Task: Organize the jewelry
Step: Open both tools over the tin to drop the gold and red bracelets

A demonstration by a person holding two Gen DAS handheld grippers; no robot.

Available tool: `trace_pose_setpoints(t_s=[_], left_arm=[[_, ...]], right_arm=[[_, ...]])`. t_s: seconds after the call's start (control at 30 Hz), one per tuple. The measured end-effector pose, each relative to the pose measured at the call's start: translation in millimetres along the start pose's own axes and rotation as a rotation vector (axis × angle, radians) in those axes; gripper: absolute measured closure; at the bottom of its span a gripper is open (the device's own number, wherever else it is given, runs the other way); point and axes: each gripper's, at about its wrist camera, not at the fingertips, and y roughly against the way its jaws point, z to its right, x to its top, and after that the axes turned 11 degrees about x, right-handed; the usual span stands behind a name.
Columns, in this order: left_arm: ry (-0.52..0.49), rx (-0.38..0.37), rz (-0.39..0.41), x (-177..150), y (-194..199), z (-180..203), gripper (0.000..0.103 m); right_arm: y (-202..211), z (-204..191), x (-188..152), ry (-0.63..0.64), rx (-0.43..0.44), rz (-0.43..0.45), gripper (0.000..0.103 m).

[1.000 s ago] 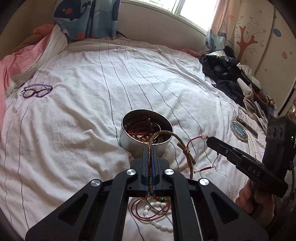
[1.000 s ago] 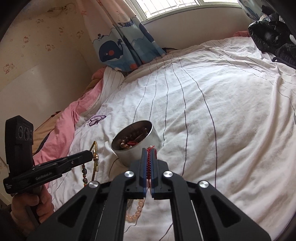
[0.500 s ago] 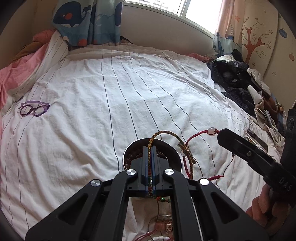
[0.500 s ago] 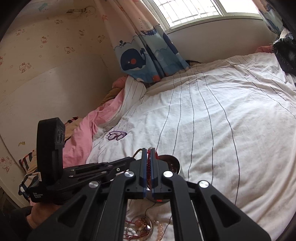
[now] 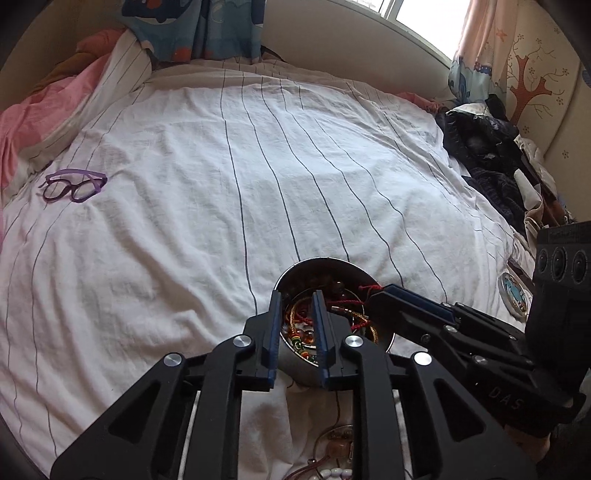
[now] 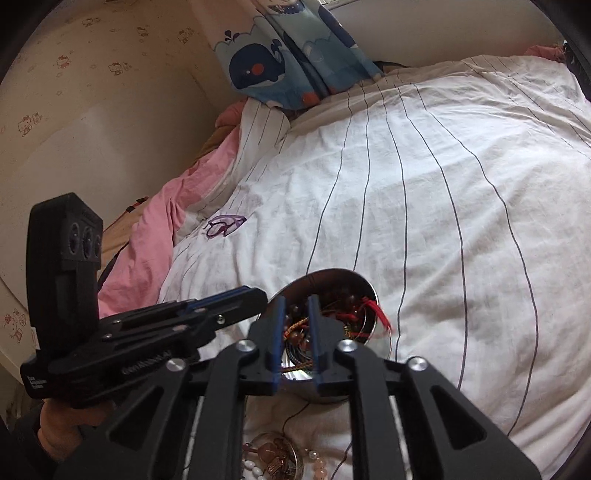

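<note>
A bed with a white striped sheet (image 5: pixel 221 206), whale-print curtain (image 6: pixel 288 62), bright window (image 5: pixel 424 14), cream patterned walls (image 6: pixel 92 92)

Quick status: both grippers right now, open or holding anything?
Left gripper: jaws just opened, nothing gripped, over the metal bowl.
Right gripper: jaws just opened, nothing gripped; red cord lies on the bowl's rim.

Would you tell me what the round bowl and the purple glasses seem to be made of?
The bowl looks like polished metal, probably steel: its rim and wall shine and mirror the light. The glasses look like plastic: a translucent purple frame with a smooth, faintly glossy surface.
</note>
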Motion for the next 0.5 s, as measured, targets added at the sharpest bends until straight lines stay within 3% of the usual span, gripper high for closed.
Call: trace_pose_setpoints(t_s=[0.23, 0.4, 0.5], left_arm=[[-0.028, 0.003, -0.008, -32.2, 25.8, -9.5, 0.083], [-0.061, 0.001, -0.047, -52.1, 28.1, -10.2, 0.082], [-0.068, -0.001, -0.052, -58.3, 30.2, -13.4, 0.077]], right_arm=[[42.1, -5.7, -35.1, 0.022, -0.099, 0.006, 0.079], [40.7, 4.1, -54.4, -0.041, -0.118, -0.037, 0.079], [51.7, -3.8, -46.2, -0.006, -0.152, 0.06, 0.079]])
